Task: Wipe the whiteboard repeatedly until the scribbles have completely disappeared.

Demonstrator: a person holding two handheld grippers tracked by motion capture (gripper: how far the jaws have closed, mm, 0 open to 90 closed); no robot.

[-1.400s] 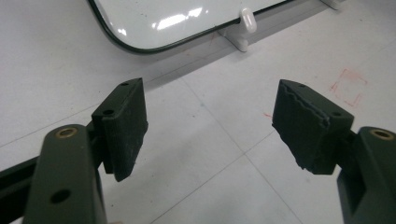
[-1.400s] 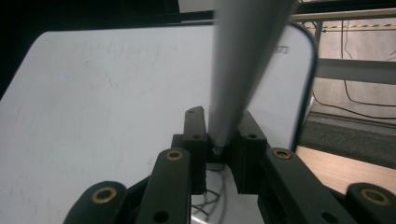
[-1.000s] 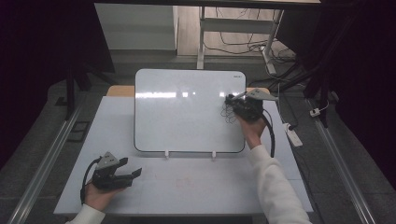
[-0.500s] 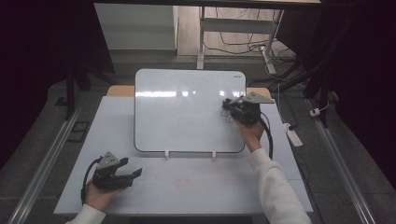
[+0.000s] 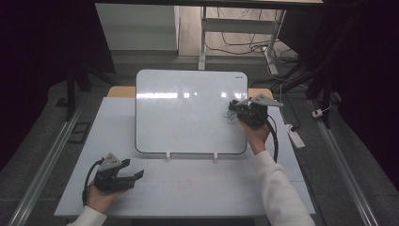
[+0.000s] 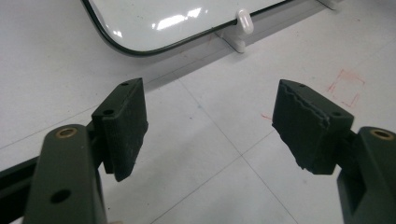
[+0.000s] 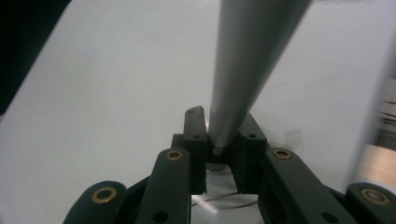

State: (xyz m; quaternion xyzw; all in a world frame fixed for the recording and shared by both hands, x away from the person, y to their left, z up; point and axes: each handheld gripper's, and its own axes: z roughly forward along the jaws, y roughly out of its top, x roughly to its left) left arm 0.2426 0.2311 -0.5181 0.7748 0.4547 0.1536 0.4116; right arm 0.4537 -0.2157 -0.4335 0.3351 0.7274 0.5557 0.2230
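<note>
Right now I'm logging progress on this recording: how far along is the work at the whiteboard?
Done: a small dark scribble already sits near the right edge of the whiteboard. In hand: the right gripper is at that spot, its jaws closed on a grey marker. Left: most of the board is unmarked, and the left gripper rests open over the table, holding nothing.

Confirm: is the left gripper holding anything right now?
No. In the left gripper view the left gripper has its jaws wide apart with only the bare white table between them.
</note>
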